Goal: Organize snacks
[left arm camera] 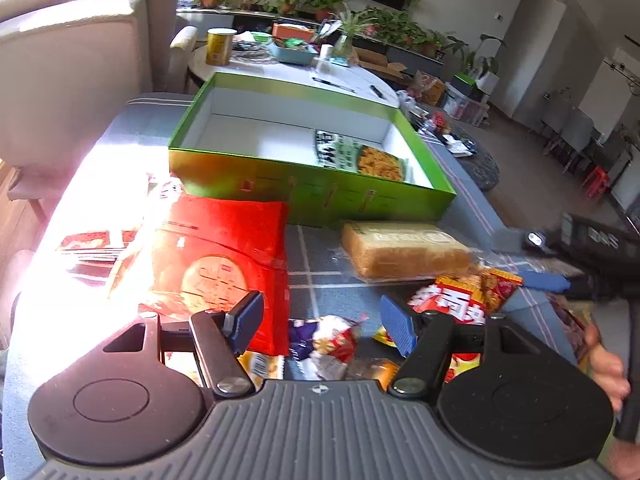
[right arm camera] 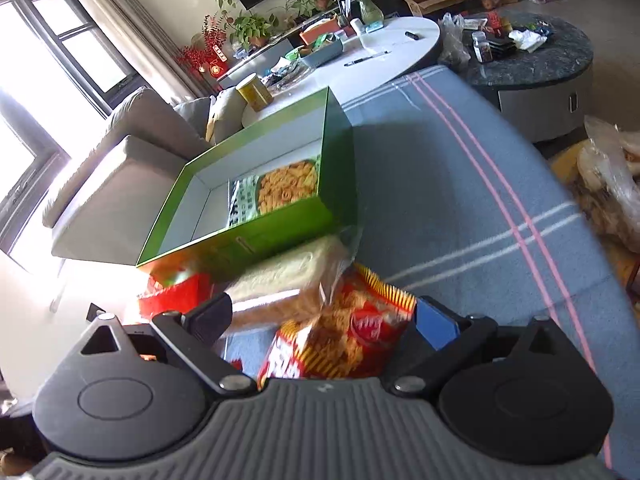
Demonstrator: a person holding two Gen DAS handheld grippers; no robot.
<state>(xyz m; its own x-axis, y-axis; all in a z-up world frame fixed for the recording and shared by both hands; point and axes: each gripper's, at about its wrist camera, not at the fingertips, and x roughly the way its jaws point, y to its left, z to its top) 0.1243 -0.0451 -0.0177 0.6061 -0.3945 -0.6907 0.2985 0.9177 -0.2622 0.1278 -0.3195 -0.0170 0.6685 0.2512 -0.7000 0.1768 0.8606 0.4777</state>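
Observation:
An open green box (left arm camera: 304, 196) stands on the blue-grey cloth with one snack pack (left arm camera: 362, 158) lying at its right end. In front of it lie a red bag (left arm camera: 224, 252), a wrapped bread loaf (left arm camera: 404, 248) and a red-and-yellow chip bag (left arm camera: 460, 300). My left gripper (left arm camera: 322, 326) is open above several small packets (left arm camera: 332, 344), touching none. My right gripper (right arm camera: 324, 320) hangs open over the chip bag (right arm camera: 344, 336). Its blue pad meets the bag's edge and the other pad stands clear. The box (right arm camera: 256, 240) and the loaf (right arm camera: 280, 280) lie beyond it.
A sunlit sofa (left arm camera: 72, 80) stands to the left. Behind the box, a white round table (left arm camera: 344, 80) carries a yellow cup (left arm camera: 219, 46), a blue basket and plants. A dark round table (right arm camera: 532, 60) and a plastic sack (right arm camera: 612, 184) are on the right. A hand (left arm camera: 604, 368) shows there.

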